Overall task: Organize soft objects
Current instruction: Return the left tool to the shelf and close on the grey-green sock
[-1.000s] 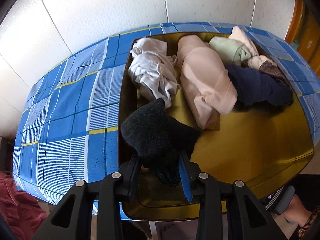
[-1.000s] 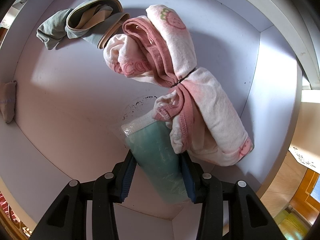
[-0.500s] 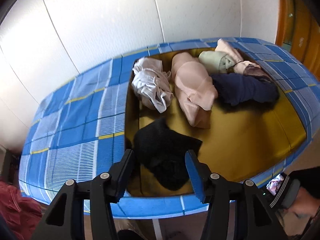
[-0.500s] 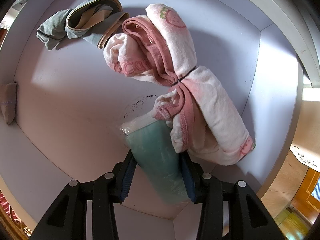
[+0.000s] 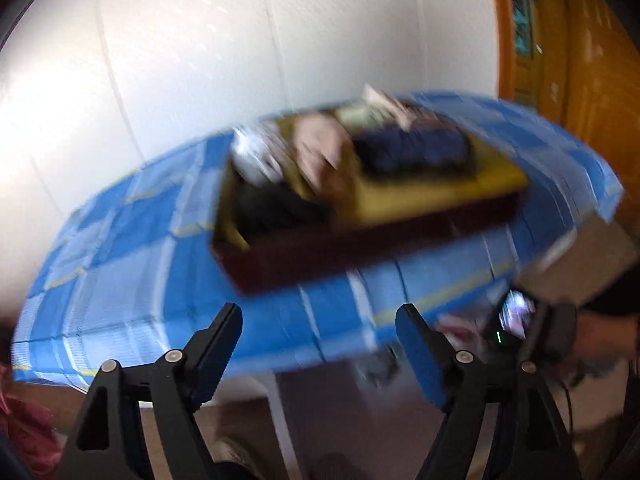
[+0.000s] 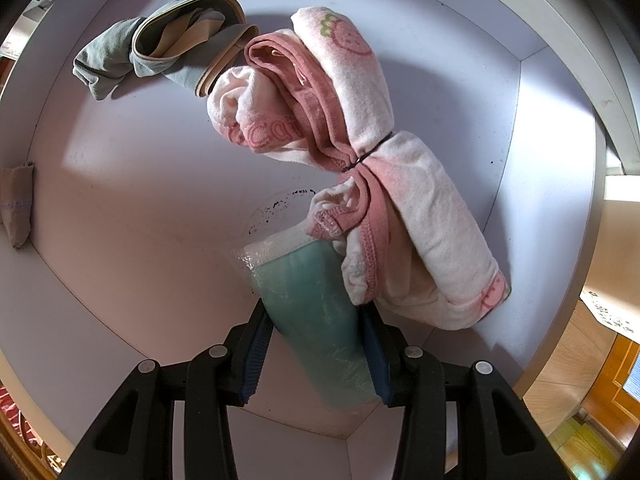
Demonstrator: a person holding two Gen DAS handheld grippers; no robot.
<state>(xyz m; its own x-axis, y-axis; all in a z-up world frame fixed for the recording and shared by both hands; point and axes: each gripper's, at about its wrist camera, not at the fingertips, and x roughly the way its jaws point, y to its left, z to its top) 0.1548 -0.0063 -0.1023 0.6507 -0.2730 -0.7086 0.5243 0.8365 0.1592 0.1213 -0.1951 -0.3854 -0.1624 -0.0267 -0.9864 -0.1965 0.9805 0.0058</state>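
Observation:
In the blurred left wrist view, a dark box with a yellow lining (image 5: 432,192) sits on a blue checked cloth (image 5: 132,260). It holds a black cloth (image 5: 272,208), a white cloth (image 5: 256,156), a pink roll (image 5: 320,152) and a navy roll (image 5: 416,148). My left gripper (image 5: 320,344) is open, empty and well back from the box. In the right wrist view, my right gripper (image 6: 316,344) is shut on a green cloth in a clear bag (image 6: 316,304), inside a white compartment (image 6: 120,184). The bag touches a pink and white towel roll (image 6: 400,184).
A grey-green sock bundle (image 6: 160,52) lies at the back of the compartment. A small beige pouch (image 6: 16,208) lies at its left edge. A white wall (image 5: 200,40) stands behind the table, a wooden door (image 5: 560,60) to the right. A hand with a device (image 5: 532,328) shows lower right.
My left gripper let go of the black cloth in the box, opened, and pulled back and down from the table. The right gripper has held still on the bagged green cloth.

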